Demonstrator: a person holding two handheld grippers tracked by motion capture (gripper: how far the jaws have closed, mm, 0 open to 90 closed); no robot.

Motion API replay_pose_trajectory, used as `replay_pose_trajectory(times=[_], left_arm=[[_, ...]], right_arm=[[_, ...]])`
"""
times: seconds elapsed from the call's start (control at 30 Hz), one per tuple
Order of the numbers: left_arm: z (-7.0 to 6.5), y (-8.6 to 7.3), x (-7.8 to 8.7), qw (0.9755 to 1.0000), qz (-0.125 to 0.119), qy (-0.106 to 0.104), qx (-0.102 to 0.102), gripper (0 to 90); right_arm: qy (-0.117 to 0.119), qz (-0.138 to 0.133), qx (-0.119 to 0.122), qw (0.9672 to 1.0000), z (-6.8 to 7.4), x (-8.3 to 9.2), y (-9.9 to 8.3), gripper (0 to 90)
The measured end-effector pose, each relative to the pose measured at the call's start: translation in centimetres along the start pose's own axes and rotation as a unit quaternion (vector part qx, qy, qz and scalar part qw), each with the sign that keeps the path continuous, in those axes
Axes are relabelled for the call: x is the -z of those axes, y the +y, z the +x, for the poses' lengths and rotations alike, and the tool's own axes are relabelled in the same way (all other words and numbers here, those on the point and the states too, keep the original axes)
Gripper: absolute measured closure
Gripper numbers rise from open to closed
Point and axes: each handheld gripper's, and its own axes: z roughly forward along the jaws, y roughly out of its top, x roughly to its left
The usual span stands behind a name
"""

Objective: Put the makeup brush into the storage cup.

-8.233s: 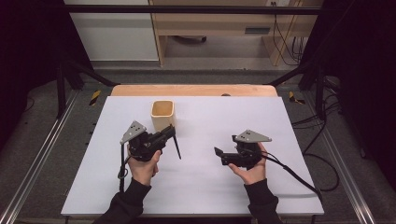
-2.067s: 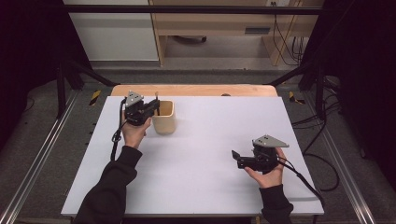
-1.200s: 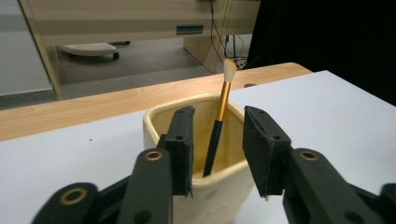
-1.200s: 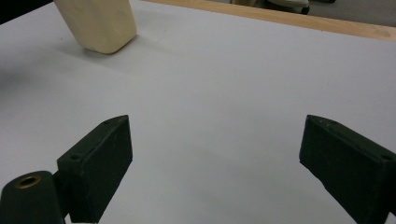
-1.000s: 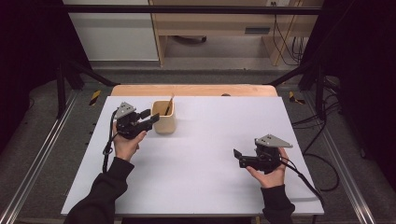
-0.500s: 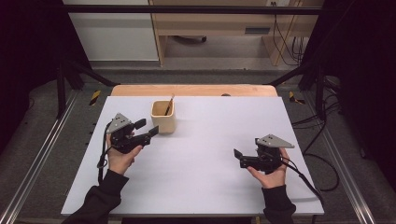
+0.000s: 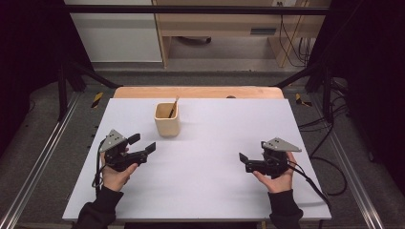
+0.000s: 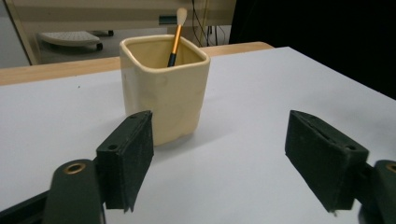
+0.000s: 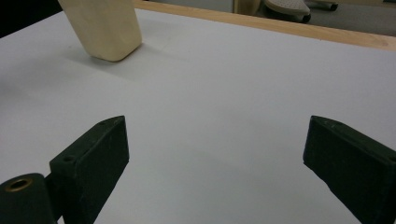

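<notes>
High view: a cream square cup (image 7: 167, 119) stands upright on the white table (image 7: 210, 191), toward the far edge and left of the middle. A brush (image 7: 173, 108) leans inside it, its pale tip poking above the rim toward one o'clock. The left gripper (image 7: 142, 144) sits in the person's left hand at about seven o'clock from the cup, near it but clear of it, its fingers pointing toward two o'clock. Those fingers have just been opening and stand wide, with nothing between them. The right gripper (image 7: 242, 160) is held in the right hand at four o'clock from the cup, well apart from it, low over the table and pointing toward nine o'clock.

Left gripper view: the two black fingers (image 8: 130, 154) rise far apart from the bottom corners, only bare table between them. The cup (image 8: 164, 84) stands just beyond the left-hand finger, at eleven o'clock, untouched. The brush (image 8: 176, 35) rests against the cup's far wall, orange handle and soft cream tip up.

Right gripper view: the fingers (image 9: 95, 161) are spread wide over bare table, gripping nothing. The cup's lower part (image 9: 105, 28) shows at ten o'clock, far off.
</notes>
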Motion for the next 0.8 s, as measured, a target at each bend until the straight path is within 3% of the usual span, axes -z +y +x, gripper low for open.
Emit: replay_pose_trajectory(times=[0.37, 0.8], left_arm=[[0.7, -2.0, 1.4, 0.9997, 0.013, 0.02, 0.011, 15.8], [1.8, -3.0, 3.0, 0.999, 0.002, 0.036, 0.025, 15.4]], right_arm=[[0.001, 0.002, 0.001, 1.0, 0.1, 0.0, -0.1, 6.9], [0.003, 0.004, 0.0, 1.0, 0.3, 0.0, -0.3, 7.0]])
